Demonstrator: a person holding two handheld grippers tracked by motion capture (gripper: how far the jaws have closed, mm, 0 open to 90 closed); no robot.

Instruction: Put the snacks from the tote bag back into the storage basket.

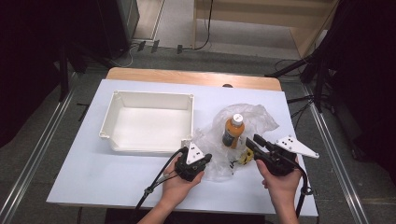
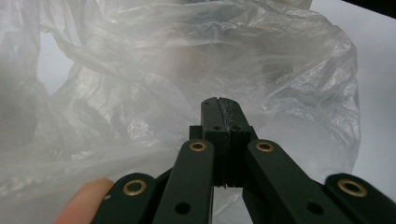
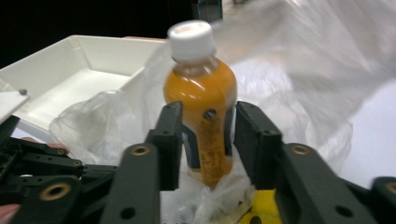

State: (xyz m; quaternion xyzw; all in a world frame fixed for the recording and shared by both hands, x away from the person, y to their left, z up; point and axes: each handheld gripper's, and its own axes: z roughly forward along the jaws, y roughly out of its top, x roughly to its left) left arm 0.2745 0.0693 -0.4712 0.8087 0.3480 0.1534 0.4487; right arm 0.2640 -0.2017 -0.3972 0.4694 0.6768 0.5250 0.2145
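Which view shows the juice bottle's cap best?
Right gripper view: the white cap is close and unobstructed atop the orange bottle. High view shows the cap small and from above. Left gripper view has crumpled plastic bag in front; no cap discernible.

No lettering, brand, number or sign can be read anywhere. The orange bottle [image 3: 201, 100], standing on the clear plastic bag just right of the white tray [image 1: 150, 122], wears a dark label band low on its body, but any print on it is too blurred and too much hidden to make out. Its white cap [image 3: 190, 41] is plain on the side that shows.
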